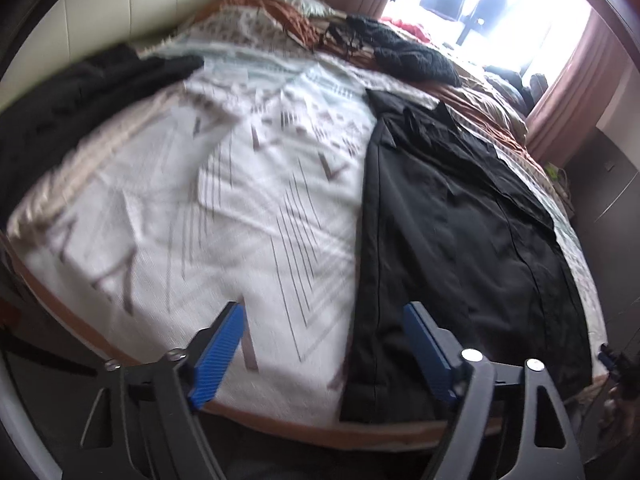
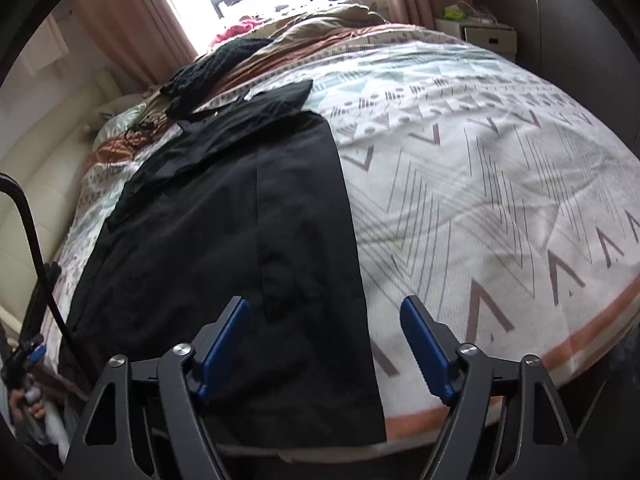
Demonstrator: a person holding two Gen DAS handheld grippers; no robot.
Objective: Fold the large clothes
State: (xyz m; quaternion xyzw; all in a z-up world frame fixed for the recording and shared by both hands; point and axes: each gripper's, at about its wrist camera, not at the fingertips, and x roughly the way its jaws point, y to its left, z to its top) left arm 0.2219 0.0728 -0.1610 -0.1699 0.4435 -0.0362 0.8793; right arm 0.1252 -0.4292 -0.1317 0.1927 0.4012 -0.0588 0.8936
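A large black garment point(image 1: 460, 232) lies flat on the patterned bedspread point(image 1: 224, 200), folded into a long strip that runs from the bed's near edge toward the far side. It also shows in the right wrist view point(image 2: 240, 240). My left gripper point(image 1: 322, 316) is open and empty, hovering over the garment's left edge near the bed's front. My right gripper point(image 2: 324, 312) is open and empty above the garment's right edge near the front.
A dark knitted item point(image 1: 404, 52) and rumpled brown bedding point(image 2: 320, 28) lie at the far side by the window. Another dark cloth point(image 1: 64, 116) lies at the left. A white nightstand point(image 2: 484, 36) stands beyond the bed. The bedspread point(image 2: 500, 184) stretches right.
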